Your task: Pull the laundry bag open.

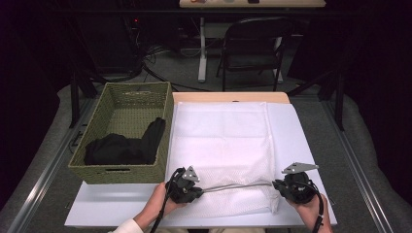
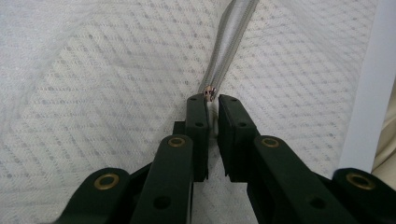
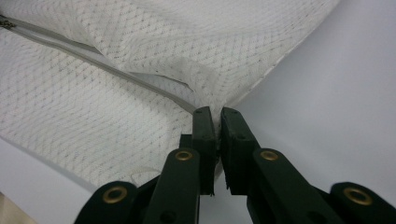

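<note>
Black gripper (image 2: pixel 212 105) jaws – brass rivets, grey plates, white sleeve (image 1: pixel 127 226).

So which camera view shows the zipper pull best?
The left gripper view: the zipper pull sits close up at the tips of the left gripper. The right gripper view shows it tiny at the far end. In the high view it is too small to tell.
</note>
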A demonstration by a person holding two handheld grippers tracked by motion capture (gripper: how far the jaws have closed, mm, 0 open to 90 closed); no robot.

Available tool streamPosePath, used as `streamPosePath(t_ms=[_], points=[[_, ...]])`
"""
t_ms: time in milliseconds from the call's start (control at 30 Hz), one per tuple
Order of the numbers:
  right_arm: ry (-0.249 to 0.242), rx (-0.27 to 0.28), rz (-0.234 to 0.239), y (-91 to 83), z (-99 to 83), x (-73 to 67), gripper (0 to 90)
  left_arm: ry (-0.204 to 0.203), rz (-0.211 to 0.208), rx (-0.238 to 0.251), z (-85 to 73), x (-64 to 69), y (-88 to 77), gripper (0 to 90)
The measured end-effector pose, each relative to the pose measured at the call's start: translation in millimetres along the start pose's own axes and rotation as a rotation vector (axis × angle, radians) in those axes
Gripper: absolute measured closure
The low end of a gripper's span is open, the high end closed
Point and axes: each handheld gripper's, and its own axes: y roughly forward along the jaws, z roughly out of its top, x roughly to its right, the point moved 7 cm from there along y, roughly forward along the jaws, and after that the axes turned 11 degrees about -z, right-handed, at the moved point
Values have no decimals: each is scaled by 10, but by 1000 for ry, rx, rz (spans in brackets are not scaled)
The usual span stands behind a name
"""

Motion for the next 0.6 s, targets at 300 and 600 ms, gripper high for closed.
streamPosePath(t_ms=[300,600], points=[[2,-8,-16,2,-22,26,849,9,48,-5,2,-12,-27,863],[18,-30,-42,29,-40,65,857,-27,50,3,-59,-5,-86,865]])
